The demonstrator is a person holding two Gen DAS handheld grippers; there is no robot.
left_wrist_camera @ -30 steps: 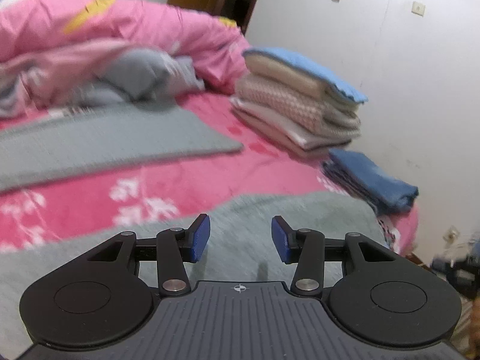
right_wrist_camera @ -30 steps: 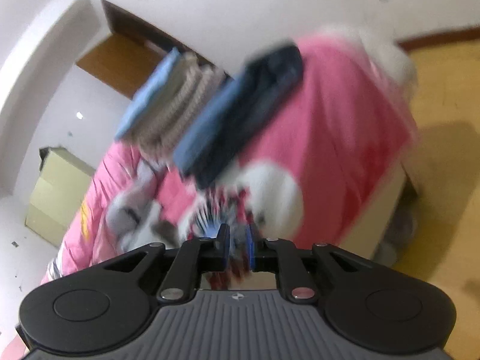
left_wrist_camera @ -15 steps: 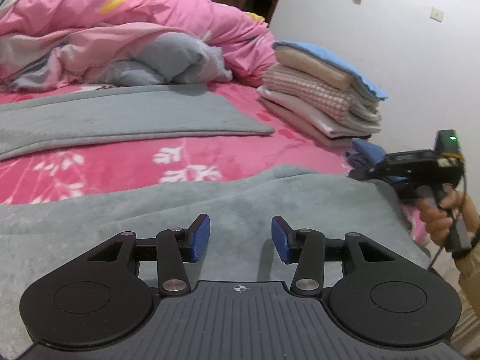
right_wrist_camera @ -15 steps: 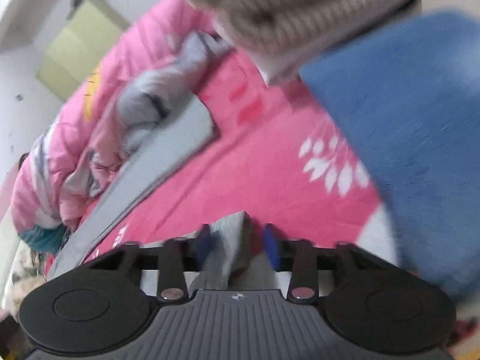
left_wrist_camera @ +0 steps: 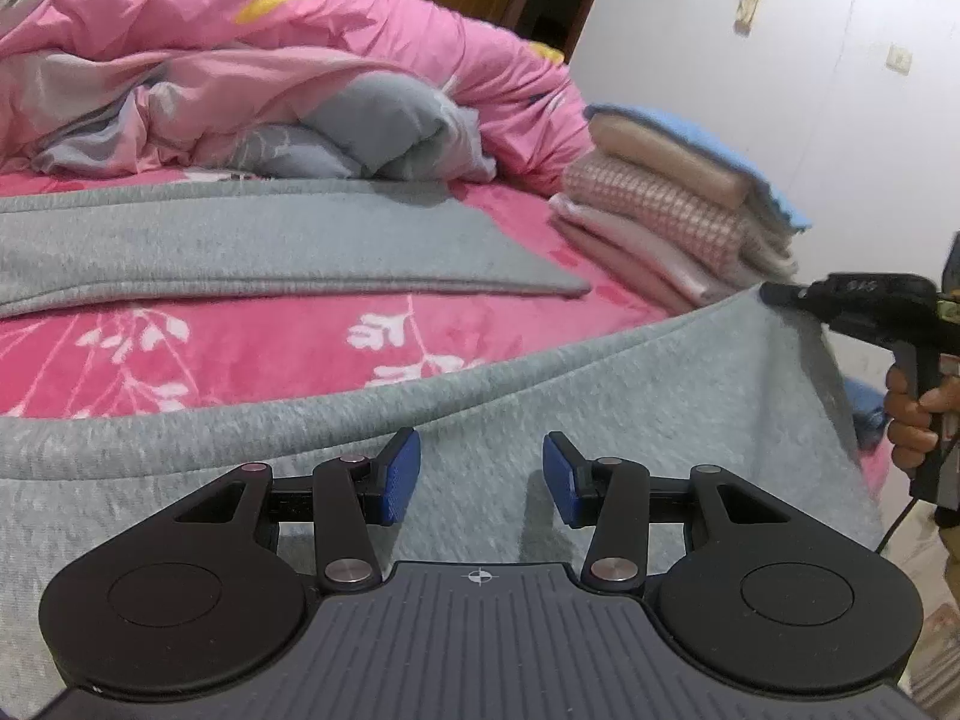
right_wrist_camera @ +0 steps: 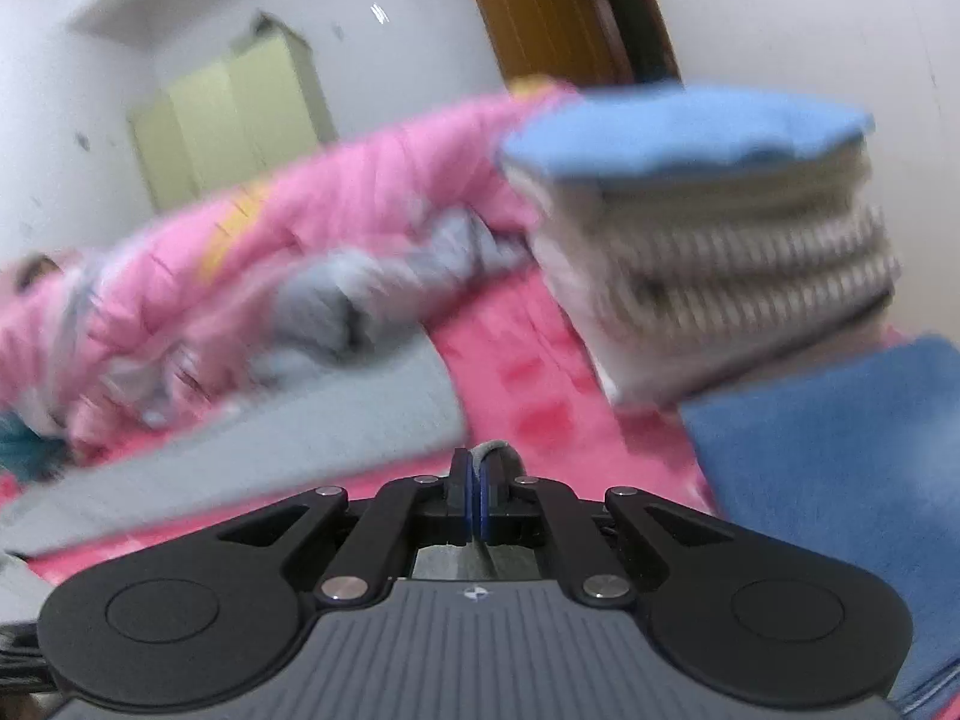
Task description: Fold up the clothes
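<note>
Nearest, the left gripper (left_wrist_camera: 481, 483) hangs over the grey garment (left_wrist_camera: 630, 402) with its 2 jaws apart and nothing between them. To the right, the right gripper (right_wrist_camera: 474, 495) is clenched on that garment's lifted corner. Beyond lies the pink bedsheet (left_wrist_camera: 240, 354). Farther back sit a stack of folded clothes (left_wrist_camera: 672, 222) and a pink quilt (left_wrist_camera: 300, 42).

This is a home bedroom. A bed (left_wrist_camera: 252, 360) with a pink floral sheet holds a rumpled quilt (left_wrist_camera: 300, 60) and folded laundry (left_wrist_camera: 672, 228). A wardrobe (right_wrist_camera: 234, 126) stands by the wall.
</note>
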